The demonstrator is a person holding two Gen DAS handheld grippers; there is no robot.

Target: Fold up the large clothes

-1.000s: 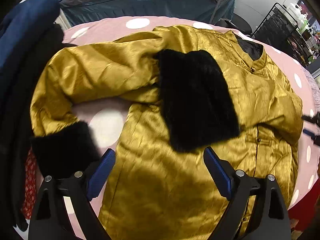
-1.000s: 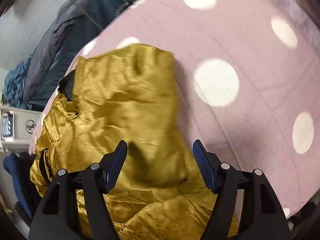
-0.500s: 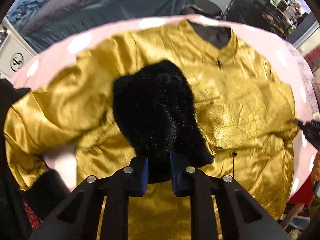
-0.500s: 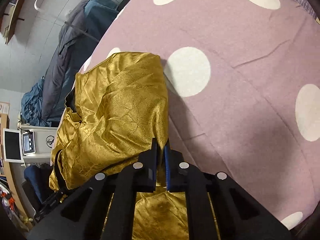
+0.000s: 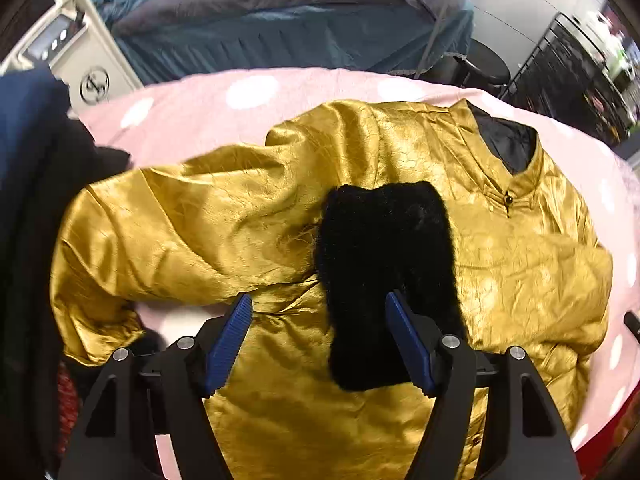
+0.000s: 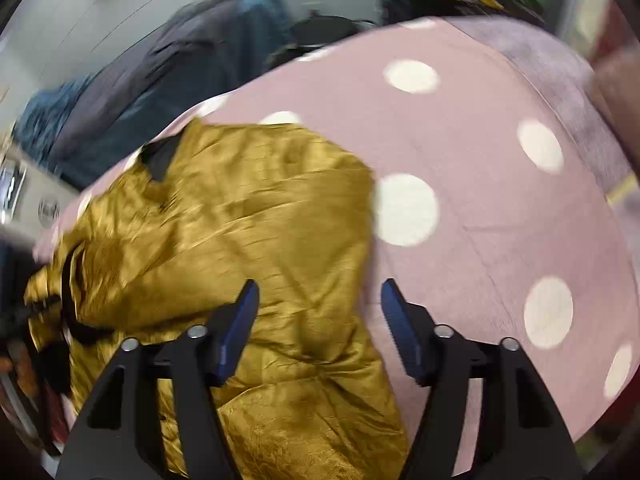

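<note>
A gold satin jacket (image 5: 500, 248) lies front-up on the pink dotted cover (image 5: 240, 96), collar at the far right. One sleeve is folded across its chest, with the black fur cuff (image 5: 384, 264) lying on the front. The other sleeve (image 5: 168, 236) stretches out to the left. My left gripper (image 5: 318, 340) is open just above the jacket, the cuff's near end between its fingers. In the right wrist view the jacket (image 6: 248, 232) lies bunched at the left. My right gripper (image 6: 318, 328) is open and empty over its right edge.
A dark blue garment (image 5: 28, 152) hangs at the left. A bed with grey and teal covers (image 5: 280, 12) stands behind, a white appliance (image 5: 86, 68) at its left, a black wire rack (image 5: 576, 76) at the right. The pink cover (image 6: 500, 200) extends right of the jacket.
Both grippers were shut half a second ago, the left on the fur cuff, the right on the jacket's edge. Both have opened and let go, and have drawn back a little.
</note>
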